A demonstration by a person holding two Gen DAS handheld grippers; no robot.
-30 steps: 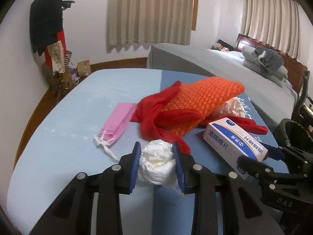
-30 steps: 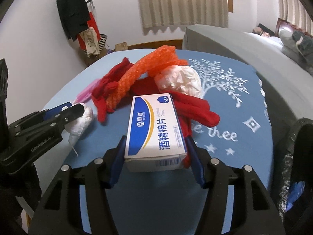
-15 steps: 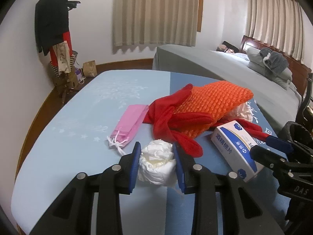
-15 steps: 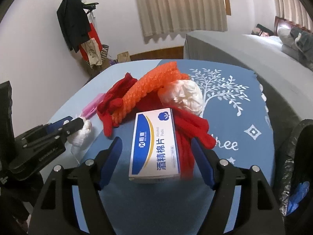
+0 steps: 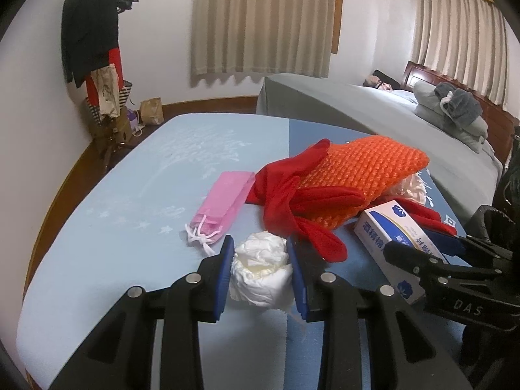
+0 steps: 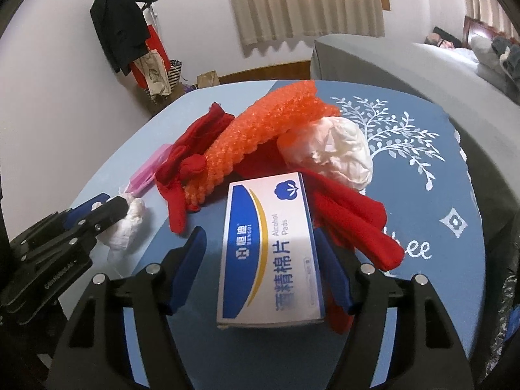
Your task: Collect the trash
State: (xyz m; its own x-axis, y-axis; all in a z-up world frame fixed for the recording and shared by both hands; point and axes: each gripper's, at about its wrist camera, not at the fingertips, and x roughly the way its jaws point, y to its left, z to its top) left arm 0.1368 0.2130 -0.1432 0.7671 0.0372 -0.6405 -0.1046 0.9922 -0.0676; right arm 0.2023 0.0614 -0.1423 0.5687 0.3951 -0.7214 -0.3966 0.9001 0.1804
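One alcohol-pad box (image 6: 271, 253) lies lengthwise between the spread right claw (image 6: 260, 269); the left claw (image 5: 260, 273) pinches one tissue wad (image 5: 260, 273).

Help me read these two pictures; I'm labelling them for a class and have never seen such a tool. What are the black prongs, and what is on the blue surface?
They are two hand-held grippers, each with a camera looking along its fingers. In the left camera's view, the left gripper pinches a crumpled white tissue. In the right camera's view, the right gripper is open around a box of alcohol pads, not squeezing it. On the blue cloth also lie red fabric, orange netting and a pink mask.
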